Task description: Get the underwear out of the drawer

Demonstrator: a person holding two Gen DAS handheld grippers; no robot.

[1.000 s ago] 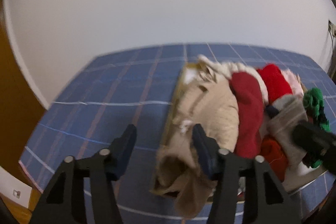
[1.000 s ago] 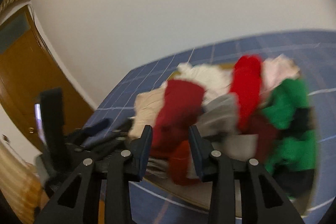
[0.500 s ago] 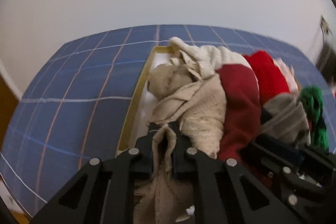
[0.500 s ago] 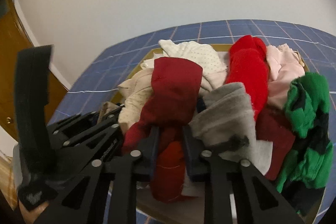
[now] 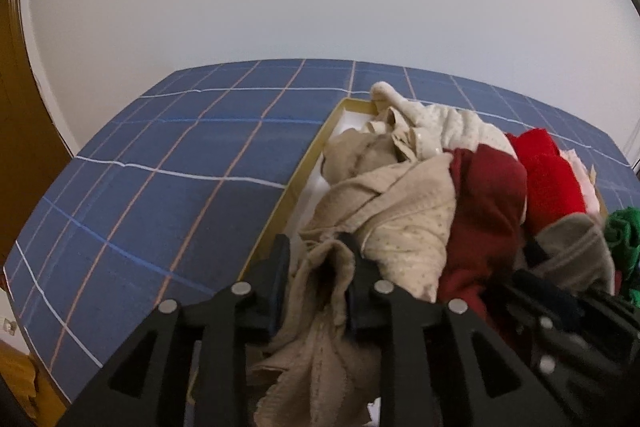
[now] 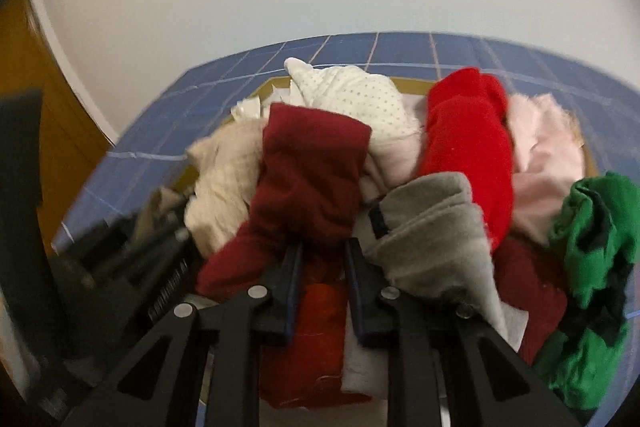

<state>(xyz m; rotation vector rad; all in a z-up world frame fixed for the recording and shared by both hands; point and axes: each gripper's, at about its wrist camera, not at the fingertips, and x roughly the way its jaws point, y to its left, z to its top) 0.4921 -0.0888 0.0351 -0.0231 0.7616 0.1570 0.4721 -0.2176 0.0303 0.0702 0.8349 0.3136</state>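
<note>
A shallow drawer box with a tan rim [image 5: 304,167] sits on a blue checked cloth, heaped with underwear. My left gripper [image 5: 318,259] is shut on a beige piece [image 5: 320,327] at the box's near left end; the cloth bunches between the fingers and hangs below them. My right gripper [image 6: 322,259] is shut on a dark red piece [image 6: 312,179] near the middle of the heap. The dark red piece also shows in the left wrist view [image 5: 484,211]. My left gripper shows blurred at the left of the right wrist view [image 6: 160,267].
Other pieces fill the box: white dotted [image 6: 352,99], bright red [image 6: 468,139], pale pink [image 6: 544,147], grey [image 6: 436,223], green and black [image 6: 592,259]. The blue checked cloth [image 5: 180,187] spreads left of the box. A white wall stands behind; brown wood [image 5: 24,131] is at far left.
Both grippers came down onto the heap and closed from open, the left on the beige piece, the right on the dark red piece. The beige piece now hangs from the left fingers.
</note>
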